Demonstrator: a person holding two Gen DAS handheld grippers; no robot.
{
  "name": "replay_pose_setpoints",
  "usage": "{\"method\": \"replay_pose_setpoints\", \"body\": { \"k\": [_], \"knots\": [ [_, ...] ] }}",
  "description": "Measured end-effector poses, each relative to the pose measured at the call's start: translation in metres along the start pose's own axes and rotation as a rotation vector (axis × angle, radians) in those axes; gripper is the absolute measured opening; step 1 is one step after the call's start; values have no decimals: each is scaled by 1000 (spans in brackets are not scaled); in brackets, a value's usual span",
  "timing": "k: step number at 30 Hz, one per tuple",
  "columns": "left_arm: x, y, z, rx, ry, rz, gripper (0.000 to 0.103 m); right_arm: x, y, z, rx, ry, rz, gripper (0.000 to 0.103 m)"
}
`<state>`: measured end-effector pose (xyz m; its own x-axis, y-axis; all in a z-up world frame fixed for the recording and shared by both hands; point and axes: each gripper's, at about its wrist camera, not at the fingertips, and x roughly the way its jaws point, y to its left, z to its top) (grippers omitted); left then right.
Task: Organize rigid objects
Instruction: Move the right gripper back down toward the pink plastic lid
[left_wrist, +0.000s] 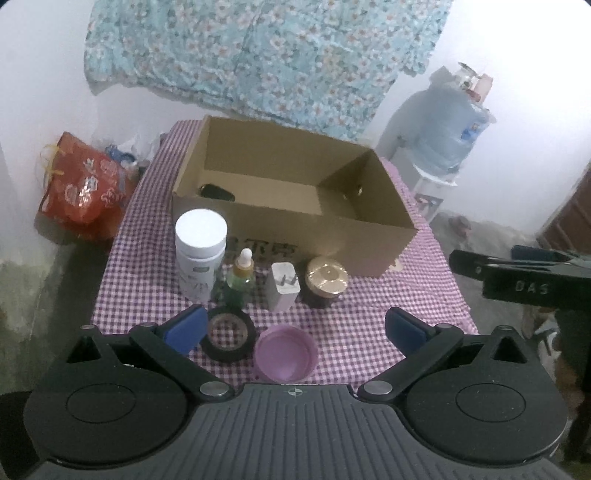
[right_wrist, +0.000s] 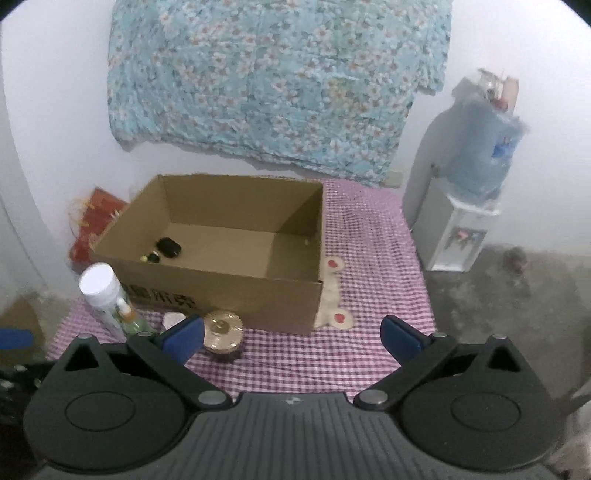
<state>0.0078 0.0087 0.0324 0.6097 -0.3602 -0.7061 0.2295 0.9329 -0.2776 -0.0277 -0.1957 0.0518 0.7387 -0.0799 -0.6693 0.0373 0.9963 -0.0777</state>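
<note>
Left claw (left_wrist: 293, 328) wide open, empty. Between its pads: tape roll (left_wrist: 228, 333) at 11 o'clock, lilac lid (left_wrist: 286, 354) dead ahead. Next row on the bench (left_wrist: 406, 314): white bottle (left_wrist: 200, 251), dropper (left_wrist: 242, 278), charger (left_wrist: 283, 286), gold-lidded jar (left_wrist: 327, 282). Right claw (right_wrist: 291, 334) wide open, empty. Box (right_wrist: 229, 254) at 12 o'clock, small dark items (right_wrist: 164, 250) inside, left corner.

Matt cardboard box (left_wrist: 295, 229), checked cloth table cover (left_wrist: 406, 306), glossy plastic white bottle (left_wrist: 200, 254)
</note>
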Motion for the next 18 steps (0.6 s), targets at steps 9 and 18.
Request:
{"method": "replay_pose_setpoints", "body": {
  "k": [9,18],
  "knots": [
    [-3,-6,-4,41,-14,-52,103,-20,-4,-1,-9,-115,73,103],
    [-6,2,-12,-38,-119,-118,103,-24,-17,2,67,-161,199,103]
  ]
}}
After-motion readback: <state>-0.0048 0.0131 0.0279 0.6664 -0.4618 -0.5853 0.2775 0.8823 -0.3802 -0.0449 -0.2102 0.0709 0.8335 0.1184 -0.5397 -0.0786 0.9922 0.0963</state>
